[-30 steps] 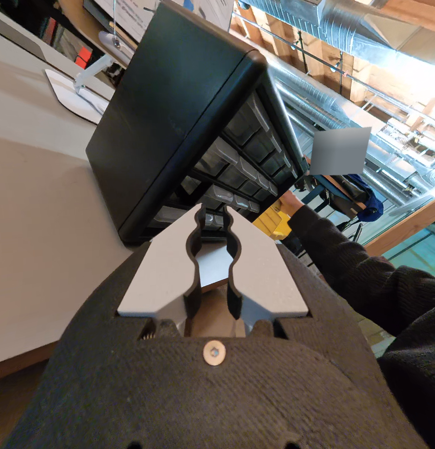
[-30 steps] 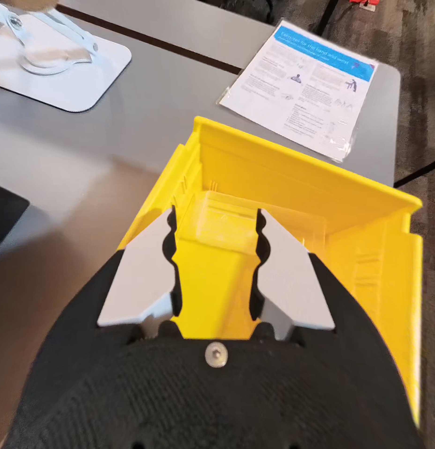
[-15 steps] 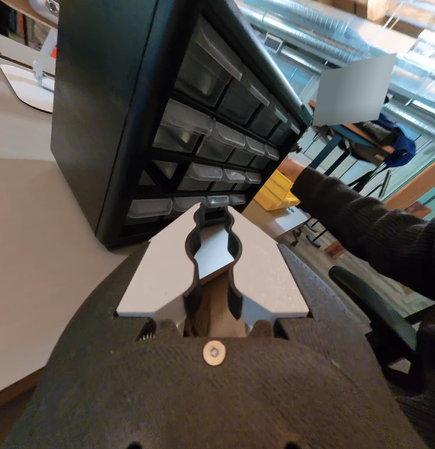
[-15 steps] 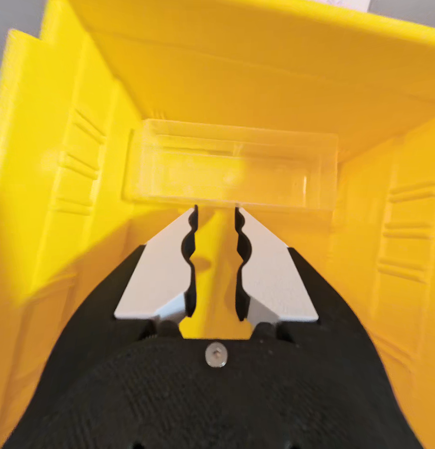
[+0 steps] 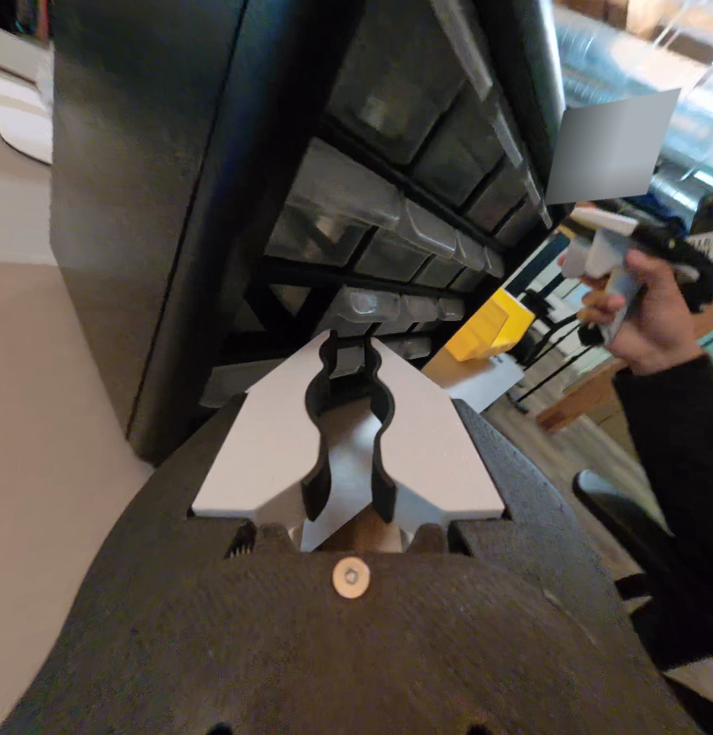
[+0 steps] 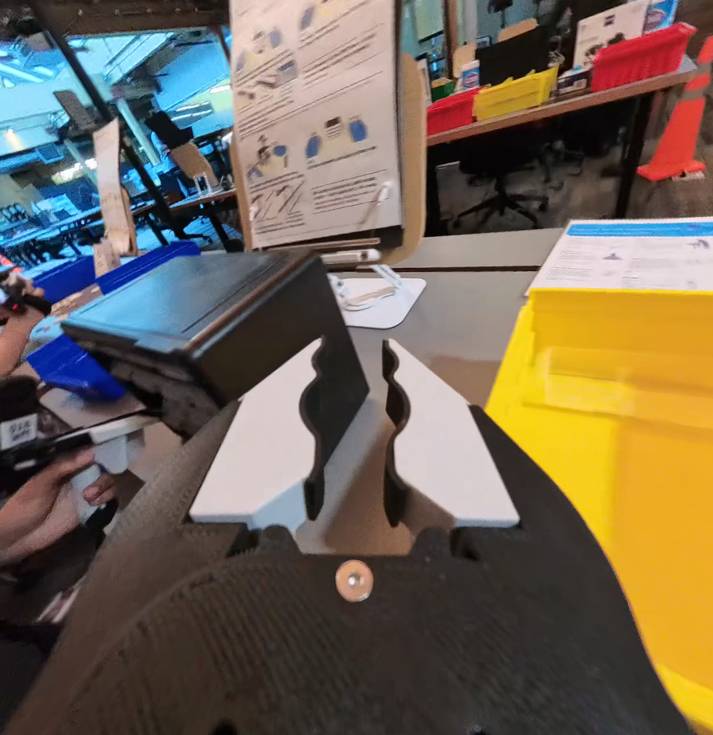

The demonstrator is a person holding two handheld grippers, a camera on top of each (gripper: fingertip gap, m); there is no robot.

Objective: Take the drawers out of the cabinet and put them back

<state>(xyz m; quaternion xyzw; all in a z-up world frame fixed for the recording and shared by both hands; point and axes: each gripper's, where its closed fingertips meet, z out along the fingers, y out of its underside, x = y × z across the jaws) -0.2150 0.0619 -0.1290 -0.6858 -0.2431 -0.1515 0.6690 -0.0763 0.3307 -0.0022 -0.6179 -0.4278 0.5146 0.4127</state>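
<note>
The black cabinet (image 5: 148,199) fills the left wrist view, with rows of clear drawers (image 5: 347,191) in its front. One slot (image 5: 283,306) at the left of the third row is empty and shows cross bracing. My left gripper (image 5: 349,342) is narrowly open and empty, close to the lower drawers. My right gripper (image 6: 353,346) is open and empty, and points at the cabinet's side (image 6: 211,302). A yellow bin (image 6: 645,457) stands to its right, with a clear drawer (image 6: 625,374) lying blurred inside. The bin also shows in the left wrist view (image 5: 486,330).
The grey table (image 6: 458,310) holds a printed sheet (image 6: 633,254) behind the bin and a white stand base (image 6: 382,302) with a poster board (image 6: 315,119). Blue bins (image 6: 76,370) lie beyond the cabinet. A hand holds the other gripper (image 5: 597,246) at the right.
My left gripper has moved closer to the cabinet front. My right gripper has left the yellow bin, empty, and turned toward the cabinet; its jaws are narrower than a second ago.
</note>
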